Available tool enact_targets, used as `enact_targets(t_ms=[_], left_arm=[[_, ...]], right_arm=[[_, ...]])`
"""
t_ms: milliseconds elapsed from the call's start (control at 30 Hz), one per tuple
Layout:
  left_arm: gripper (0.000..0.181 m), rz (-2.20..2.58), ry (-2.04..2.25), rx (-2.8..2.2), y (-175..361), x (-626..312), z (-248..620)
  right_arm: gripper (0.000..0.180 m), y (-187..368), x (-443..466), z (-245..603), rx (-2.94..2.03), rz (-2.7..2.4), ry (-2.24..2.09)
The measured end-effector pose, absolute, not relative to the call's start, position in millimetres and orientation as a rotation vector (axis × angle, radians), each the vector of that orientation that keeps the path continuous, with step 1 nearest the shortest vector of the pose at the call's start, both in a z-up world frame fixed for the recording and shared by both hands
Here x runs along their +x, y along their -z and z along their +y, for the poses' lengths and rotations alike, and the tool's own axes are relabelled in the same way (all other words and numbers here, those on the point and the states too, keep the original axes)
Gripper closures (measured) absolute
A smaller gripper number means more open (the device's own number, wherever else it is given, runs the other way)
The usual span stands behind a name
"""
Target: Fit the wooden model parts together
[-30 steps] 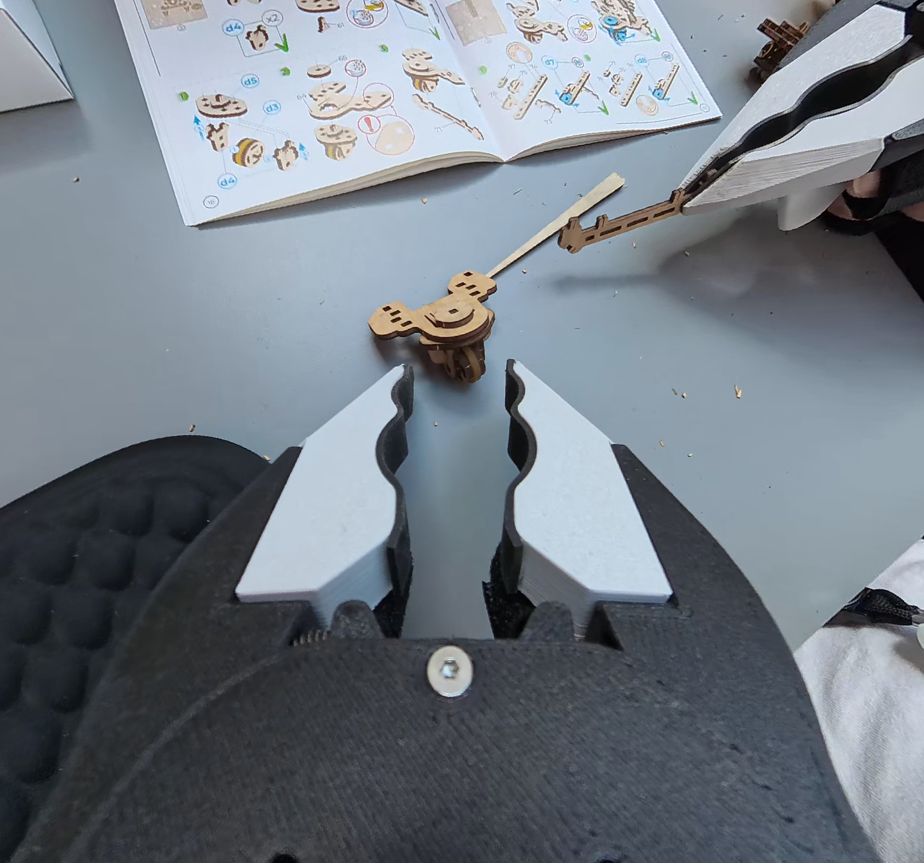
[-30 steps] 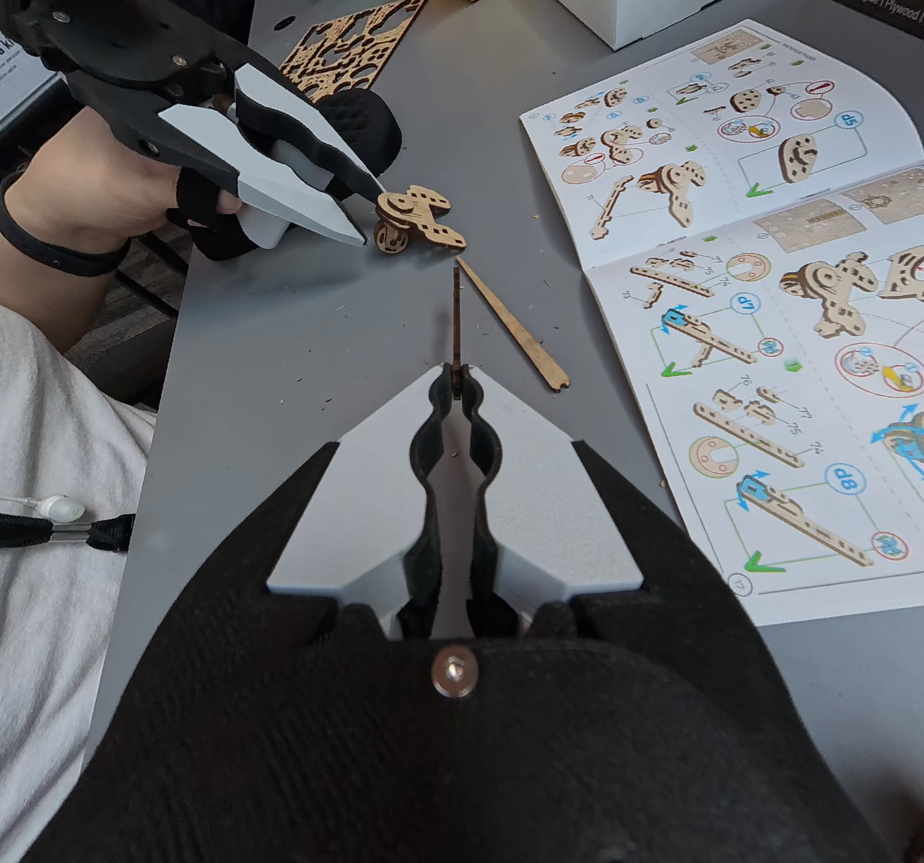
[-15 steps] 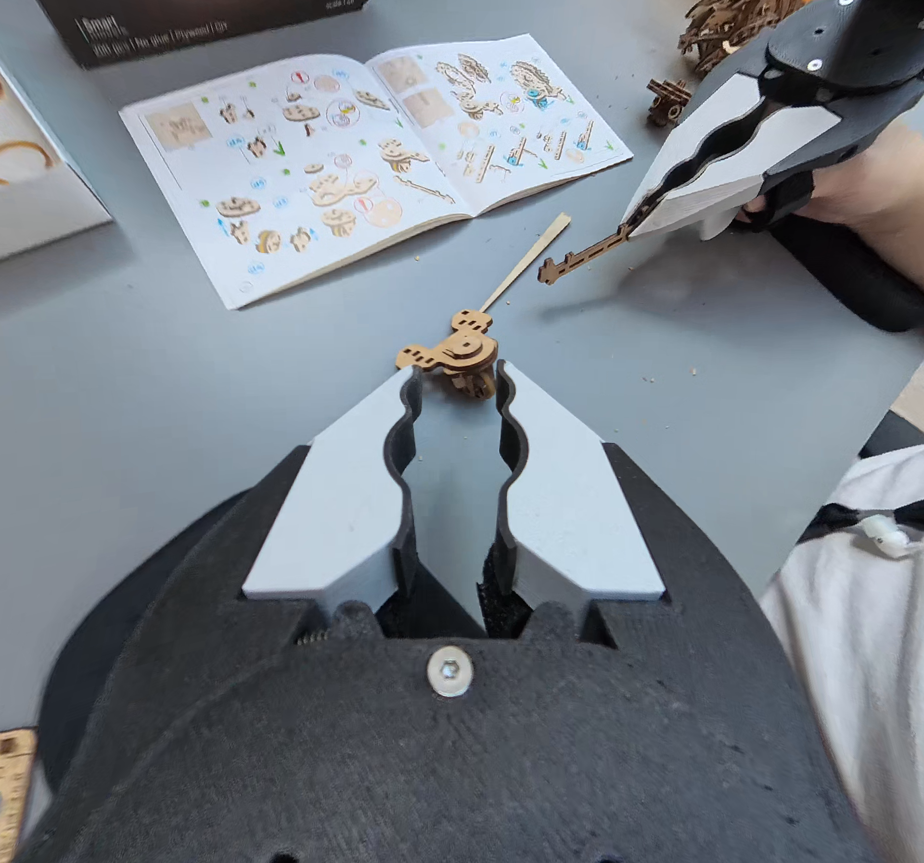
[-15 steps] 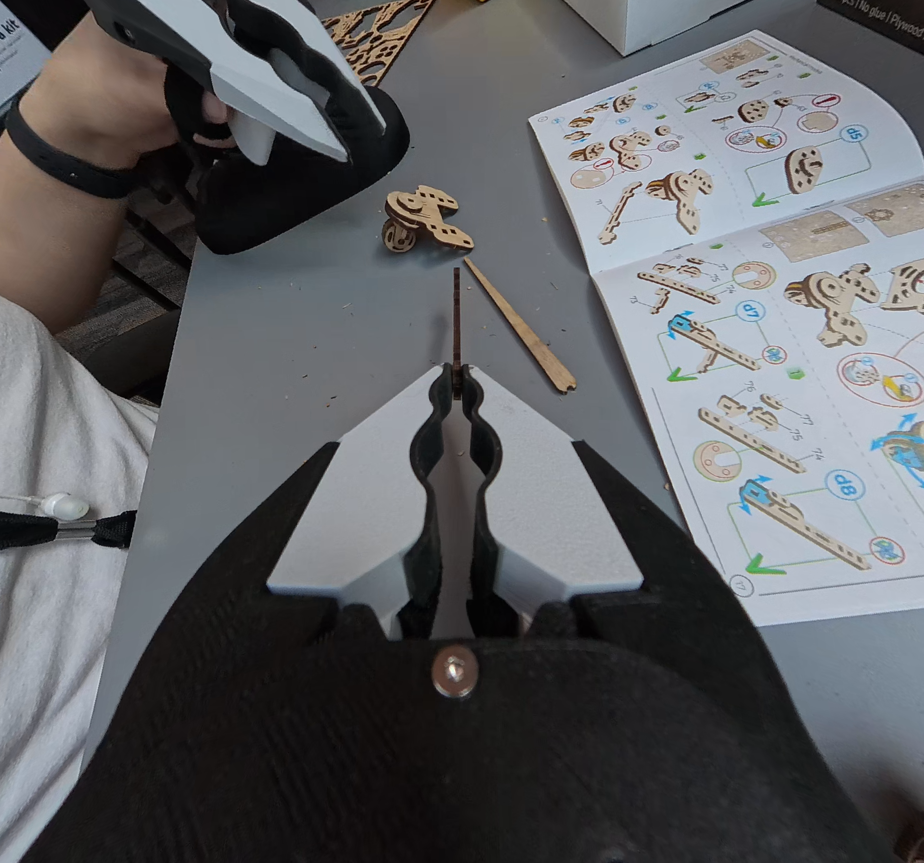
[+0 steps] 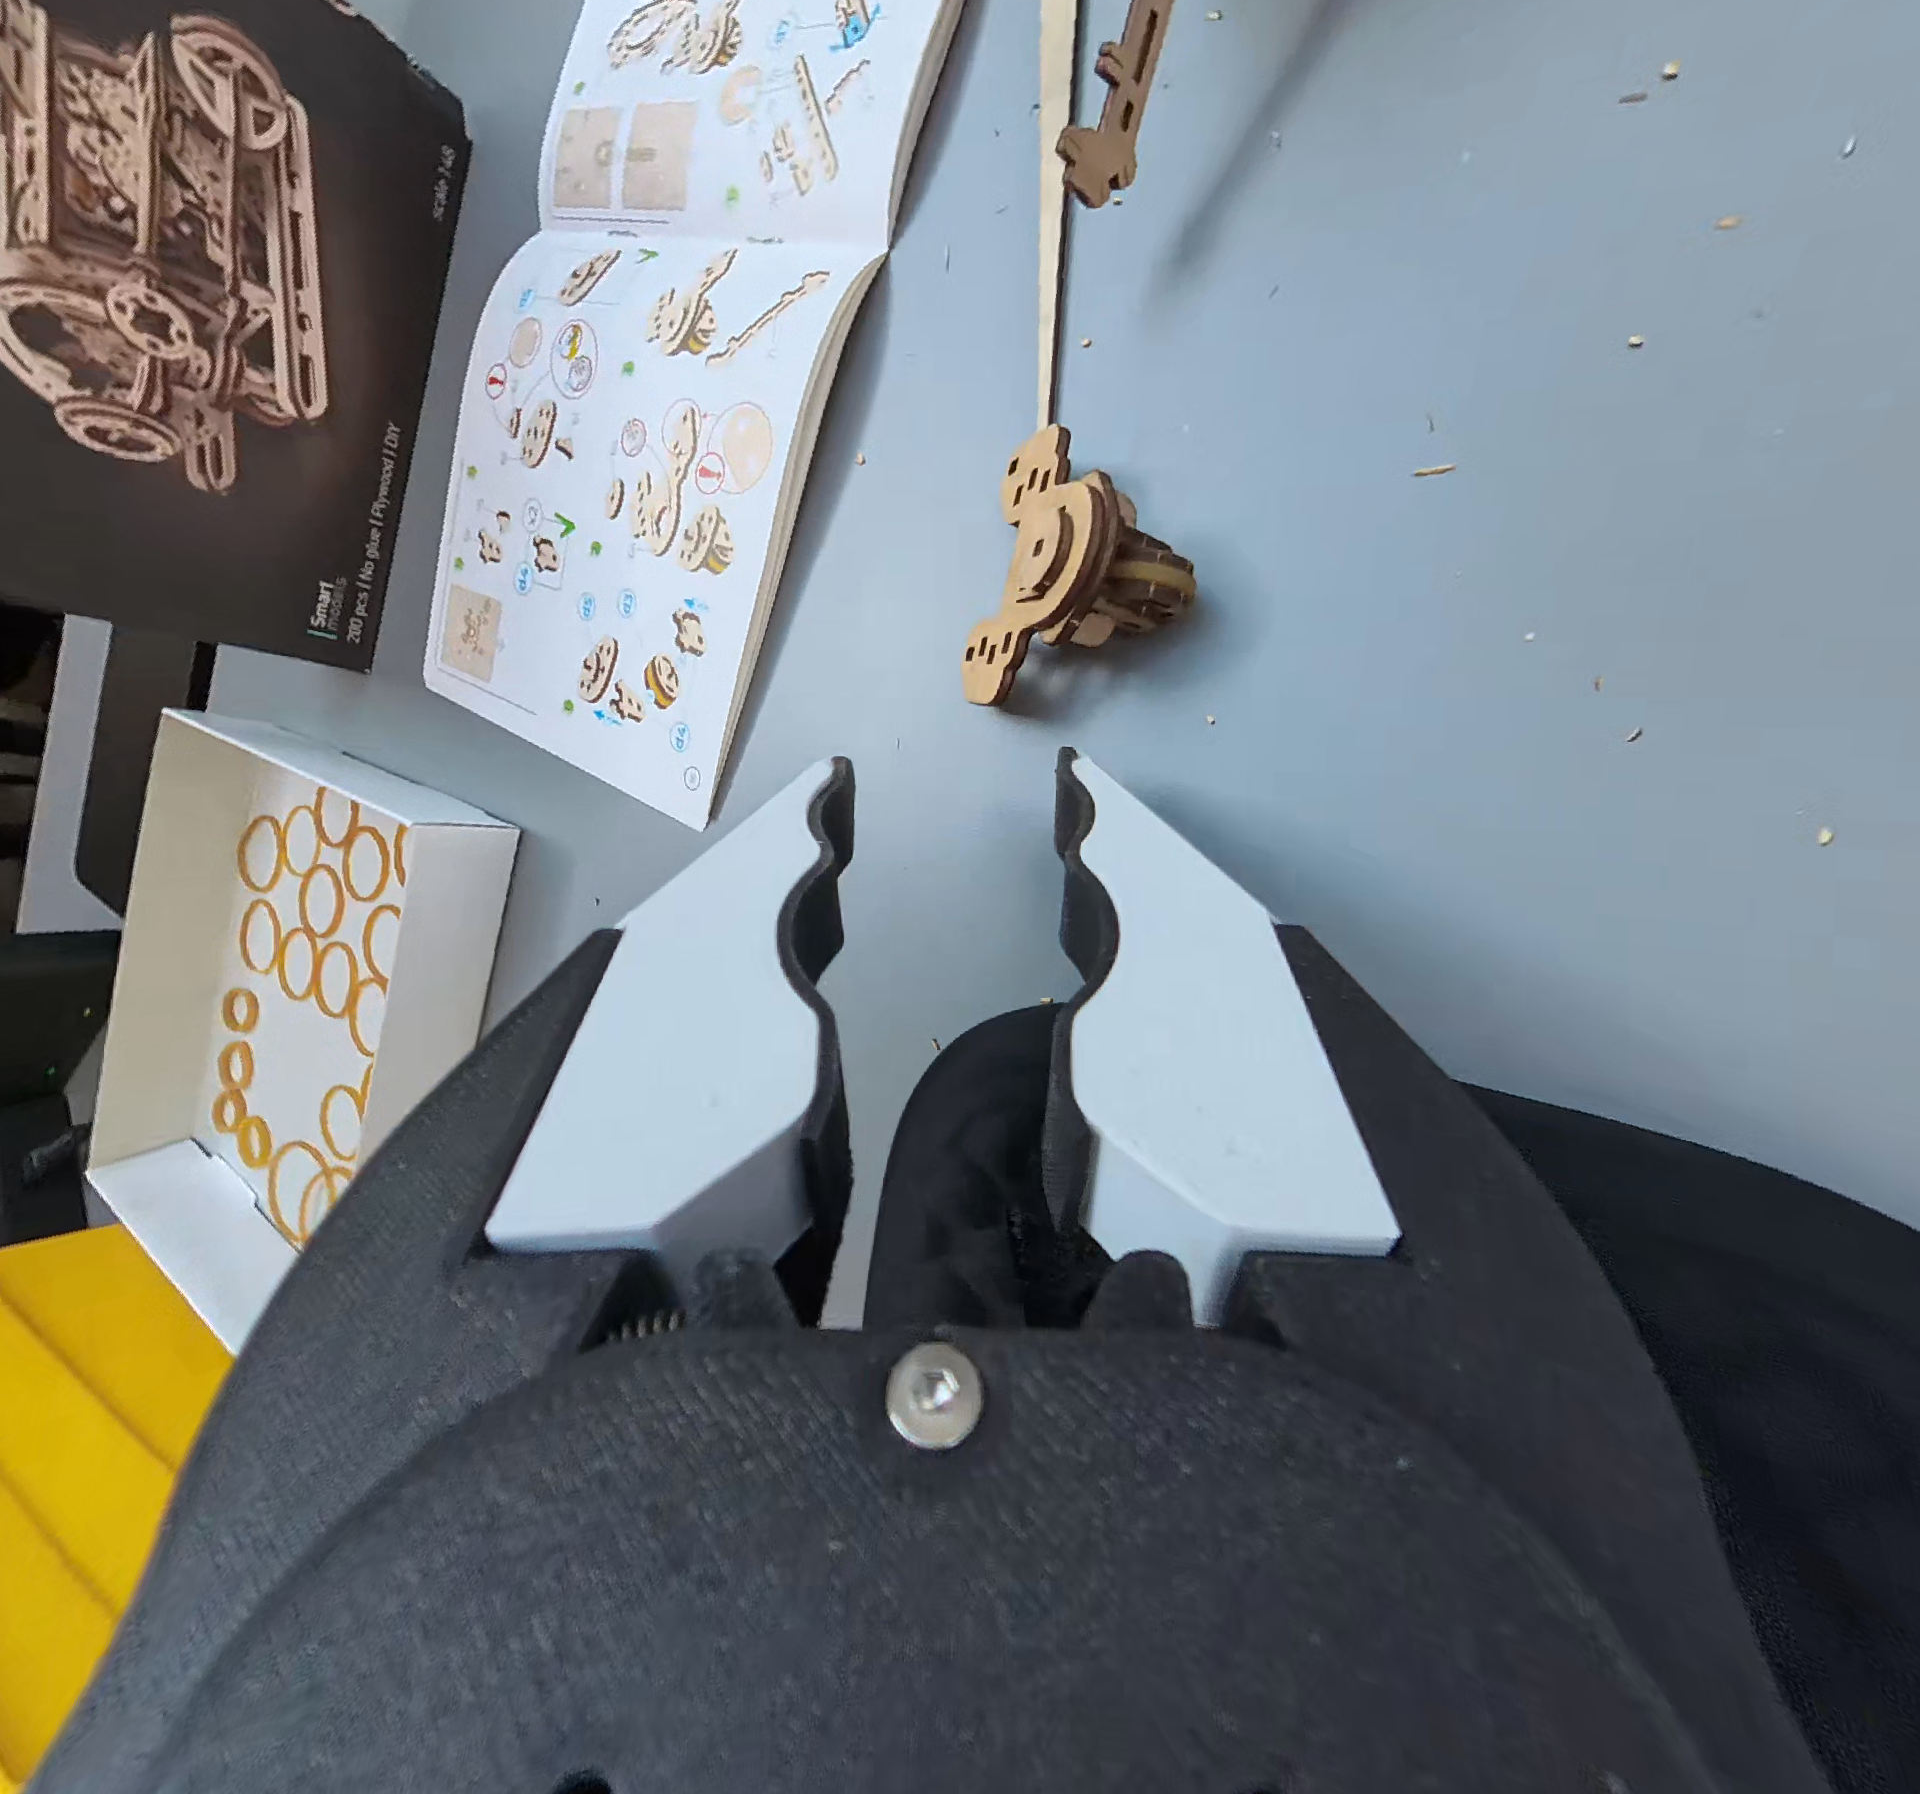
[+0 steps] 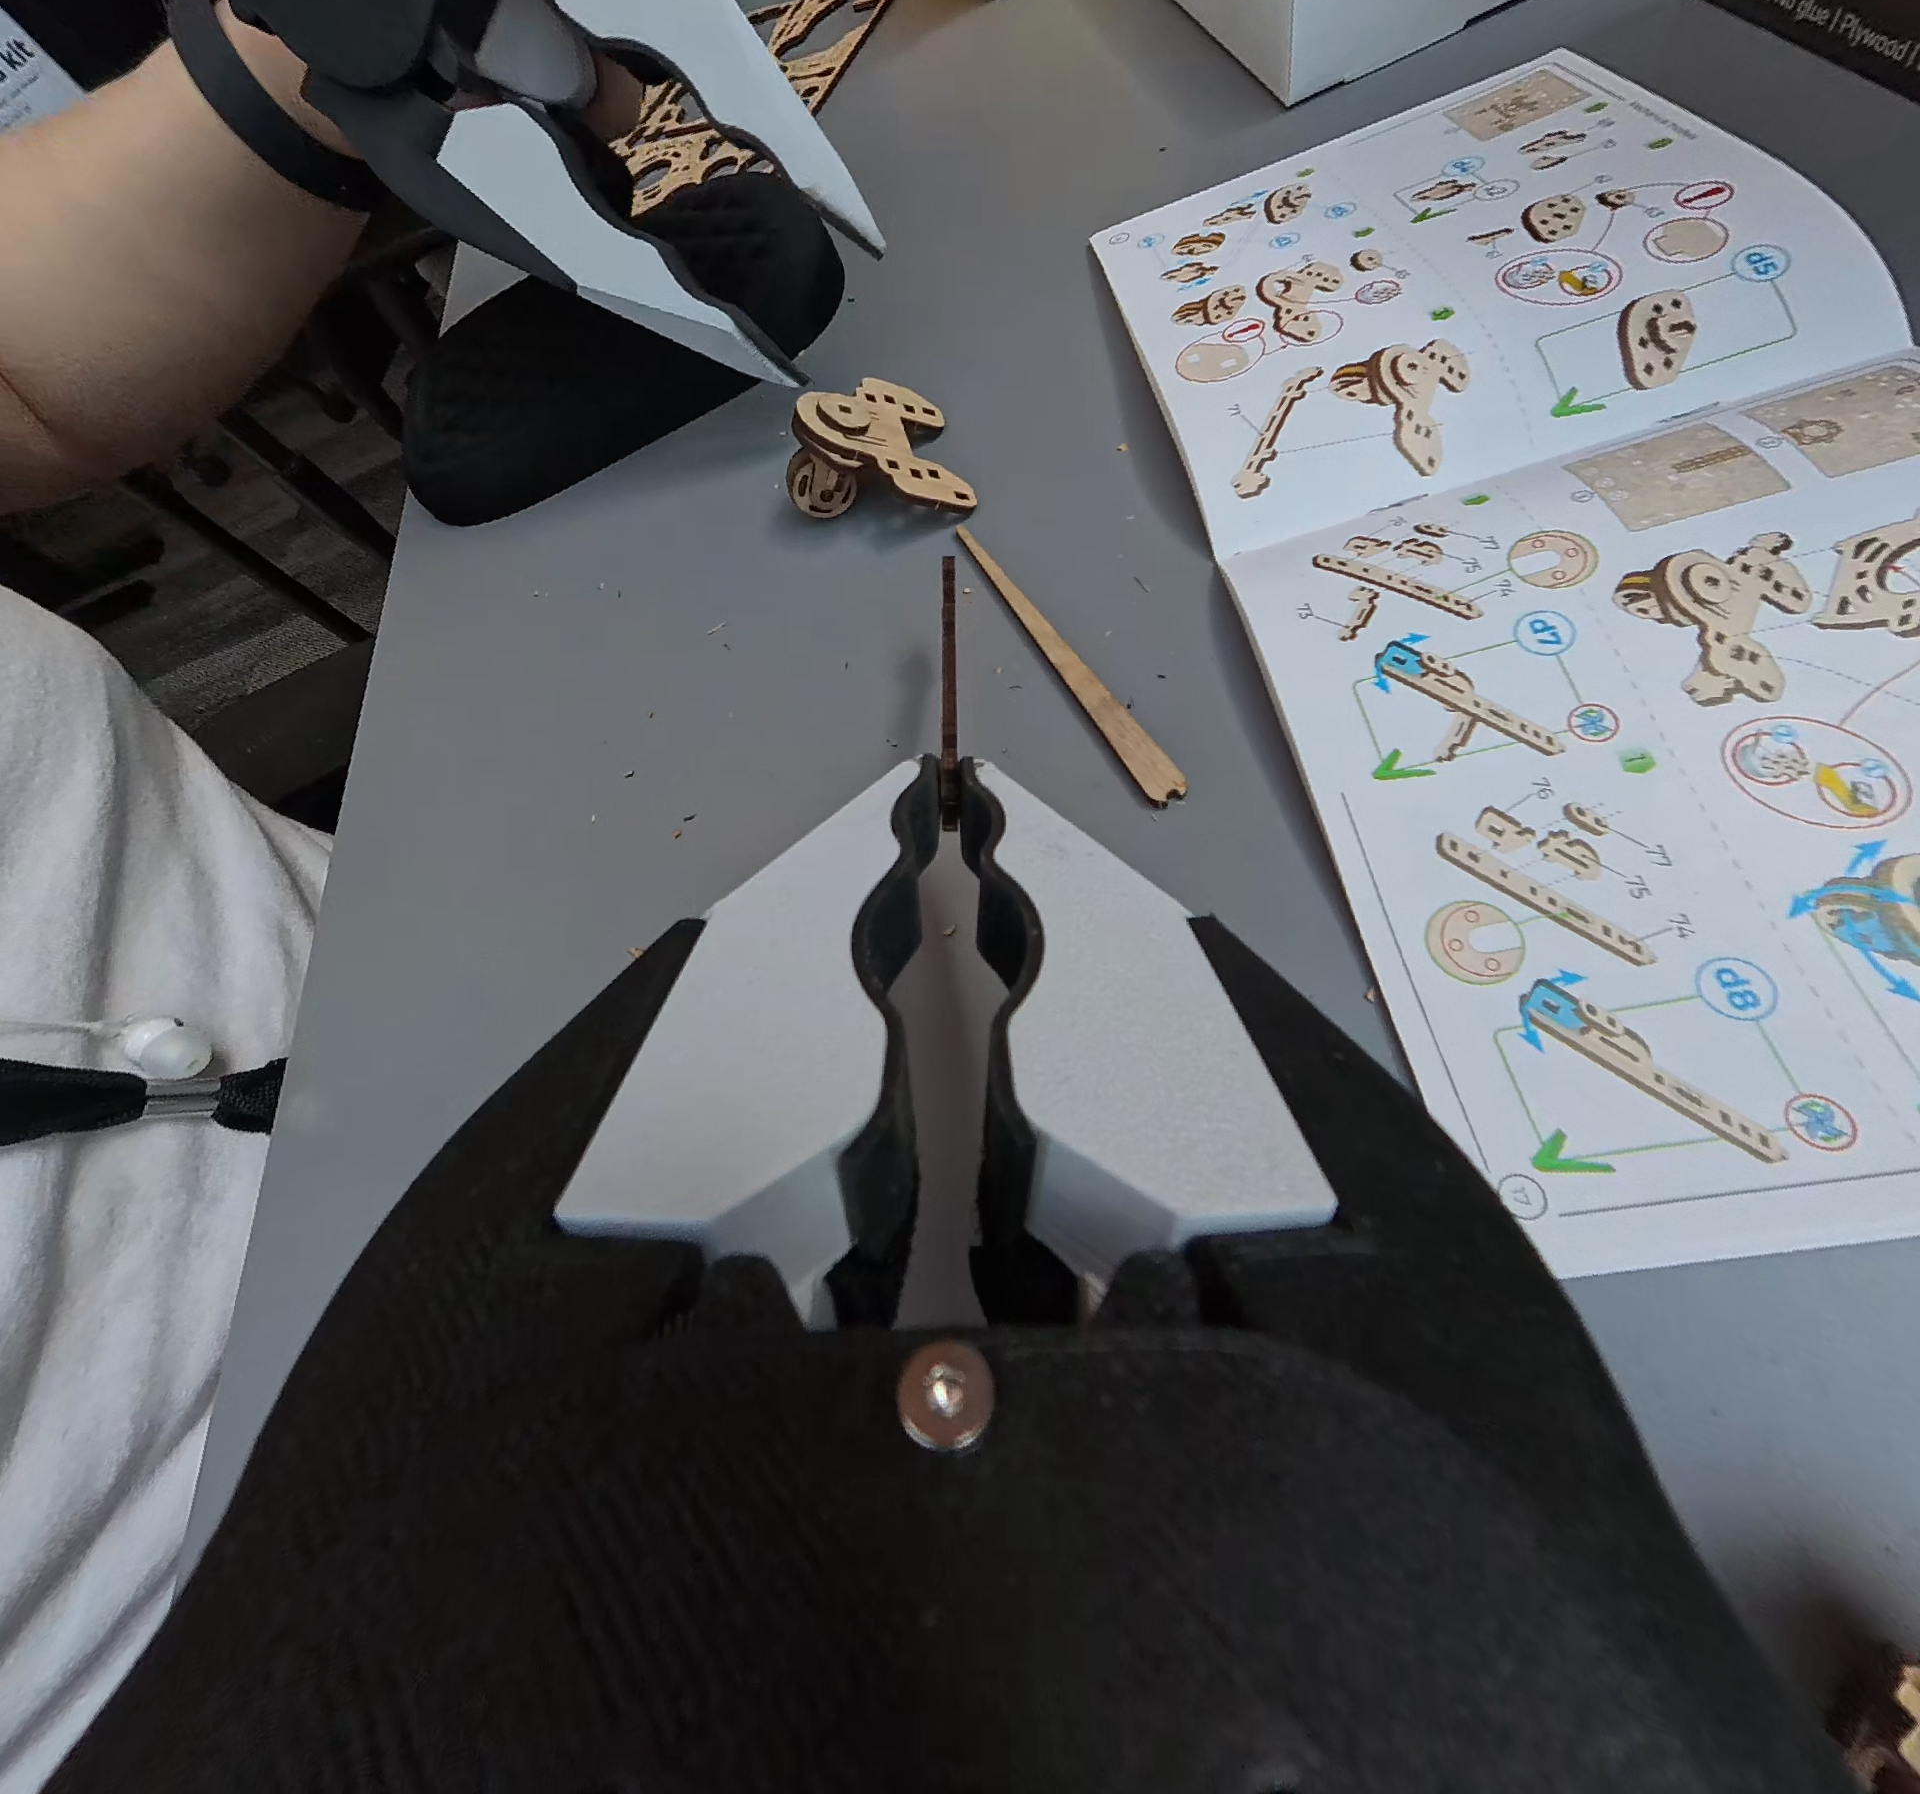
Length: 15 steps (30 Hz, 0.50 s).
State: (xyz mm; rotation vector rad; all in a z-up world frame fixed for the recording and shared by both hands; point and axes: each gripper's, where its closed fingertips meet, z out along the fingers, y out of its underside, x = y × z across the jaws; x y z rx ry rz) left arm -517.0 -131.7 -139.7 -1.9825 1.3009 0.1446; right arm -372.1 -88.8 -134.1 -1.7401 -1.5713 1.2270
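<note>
A small wooden sub-assembly [image 5: 1070, 570] with a wheel lies on the grey table [image 5: 1558, 601]; it also shows in the right wrist view [image 6: 873, 461]. My left gripper [image 5: 954, 768] is open and empty, just short of it; in the right wrist view this gripper [image 6: 842, 316] hangs tilted above the sub-assembly. My right gripper [image 6: 948, 768] is shut on a notched wooden strip [image 6: 948, 653], held edge-on and pointing at the sub-assembly. The strip's far end shows in the left wrist view [image 5: 1132, 51]. A thin pale wooden stick [image 5: 1055, 196] lies flat between them, also in the right wrist view [image 6: 1070, 669].
An open instruction booklet [image 5: 707, 362] lies beside the parts, also in the right wrist view [image 6: 1558, 601]. A dark product box [image 5: 197, 269], a white box [image 5: 156, 965] of cut rings and a yellow bin [image 5: 73, 1432] stand nearby. A black padded rest [image 6: 582, 394] lies at the table edge.
My left gripper has risen and rolled to a tilted pose over the sub-assembly, staying open. The right gripper and its strip have barely moved.
</note>
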Motion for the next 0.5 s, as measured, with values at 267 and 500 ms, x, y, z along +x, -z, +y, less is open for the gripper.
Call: enact_targets(t_ms=[267,500], left_arm=[[0.156,1.531,-0.149,-1.913,151.7,-508.5,-131.5],[0.162,1.669,-0.232,-1.838,156.4,-505.2,-125.3]], right_arm=[[0.178,136.4,-371.0,-89.4,-1.749,-1.584,-1.24],[0.178,137.6,-370.6,-89.3,-1.755,-1.593,-1.246]])
